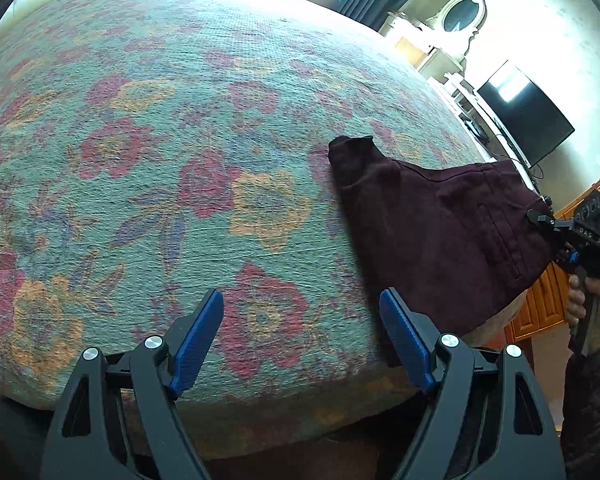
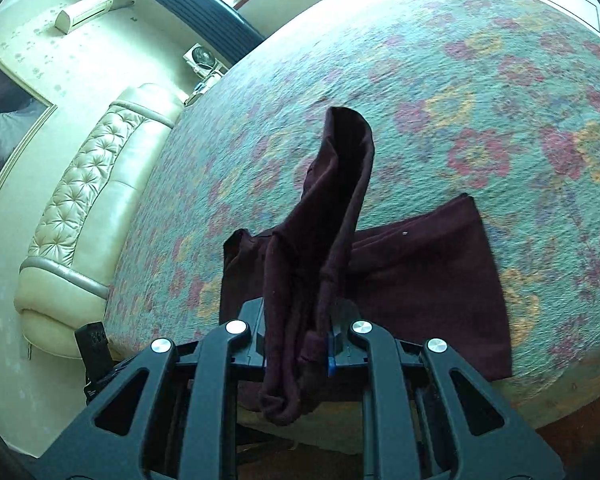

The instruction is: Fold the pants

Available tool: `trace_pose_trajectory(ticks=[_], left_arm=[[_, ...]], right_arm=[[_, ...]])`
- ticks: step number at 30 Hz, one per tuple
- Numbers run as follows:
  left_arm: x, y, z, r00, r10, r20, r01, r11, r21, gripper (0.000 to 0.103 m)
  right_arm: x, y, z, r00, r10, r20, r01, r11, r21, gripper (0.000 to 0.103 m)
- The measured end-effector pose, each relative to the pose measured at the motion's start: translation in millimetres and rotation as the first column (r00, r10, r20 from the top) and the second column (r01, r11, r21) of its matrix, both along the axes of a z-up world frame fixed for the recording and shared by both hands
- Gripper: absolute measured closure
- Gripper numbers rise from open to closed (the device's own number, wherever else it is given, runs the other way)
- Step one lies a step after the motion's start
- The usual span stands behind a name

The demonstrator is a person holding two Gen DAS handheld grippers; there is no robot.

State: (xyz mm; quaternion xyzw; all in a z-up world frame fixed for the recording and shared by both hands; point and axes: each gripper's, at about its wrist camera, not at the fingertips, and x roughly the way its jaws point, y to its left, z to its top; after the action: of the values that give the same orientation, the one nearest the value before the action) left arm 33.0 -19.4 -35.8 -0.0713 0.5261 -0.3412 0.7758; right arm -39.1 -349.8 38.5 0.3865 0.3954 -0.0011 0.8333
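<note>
The right gripper (image 2: 300, 344) pinches maroon pants (image 2: 420, 280) over a floral bedspread (image 2: 480, 80); left gripper (image 1: 302, 320) spread.

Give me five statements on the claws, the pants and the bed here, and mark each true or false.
1. The right claw is clamped on the dark maroon pants. True.
2. The left claw also grips the pants. False: its fingers stand apart over the floral bedspread with nothing between them.
3. Part of the pants lies on the bedspread while another part is lifted. True.
4. The bedspread is plain white. False: it is greenish with red and yellow flowers.
5. A tufted cream headboard shows in the right wrist view. True.
</note>
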Motion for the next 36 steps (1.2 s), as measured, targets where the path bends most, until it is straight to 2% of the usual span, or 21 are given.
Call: trace_pose_trajectory(ticks=[7,14,23,29,31,33,34,35,36], left_arm=[[-5.7,-28.9,-8.7,0.998,-0.037,-0.042,0.037,0.999,-0.004,0.024],[-2.3,-48.7,-19.5,0.993,-0.052,-0.106,0.048,0.998,-0.042,0.024],[3.0,-54.0,-34.4,0.984,-0.040,-0.175,0.028,0.997,-0.074,0.024],[3.1,-51.1,-37.4,0.979,-0.049,-0.199,0.028,0.994,-0.107,0.021],[4.2,-49.7,-37.8,0.977,-0.052,-0.205,0.028,0.992,-0.120,0.020],[3.4,-51.0,-38.6,0.976,-0.056,-0.211,0.028,0.991,-0.133,0.020],[3.1,-51.7,-38.8,0.975,-0.058,-0.214,0.028,0.990,-0.139,0.020],[3.3,-51.0,-39.4,0.974,-0.061,-0.220,0.028,0.989,-0.148,0.020],[3.5,-50.4,-39.8,0.971,-0.064,-0.229,0.027,0.987,-0.161,0.020]], right_arm=[[-10.6,-23.5,-42.3,0.999,-0.038,-0.021,0.040,0.996,0.079,0.086],[-21.4,-43.0,-78.4,0.996,-0.079,-0.029,0.083,0.983,0.161,0.086],[-35.0,-54.6,-97.9,0.993,-0.118,-0.007,0.117,0.968,0.224,0.085],[-62.0,-78.8,-99.5,0.979,-0.203,-0.009,0.199,0.949,0.244,0.085],[-77.4,-92.3,-98.0,0.963,-0.266,-0.038,0.268,0.937,0.225,0.078],[-92.2,-104.5,-97.0,0.954,-0.297,-0.030,0.294,0.919,0.262,0.065],[-97.5,-107.2,-94.9,0.950,-0.310,-0.025,0.305,0.913,0.271,0.052],[-102.2,-108.1,-92.3,0.948,-0.317,-0.017,0.309,0.909,0.279,0.043],[-103.8,-106.9,-90.6,0.952,-0.307,-0.009,0.296,0.910,0.289,0.041]])
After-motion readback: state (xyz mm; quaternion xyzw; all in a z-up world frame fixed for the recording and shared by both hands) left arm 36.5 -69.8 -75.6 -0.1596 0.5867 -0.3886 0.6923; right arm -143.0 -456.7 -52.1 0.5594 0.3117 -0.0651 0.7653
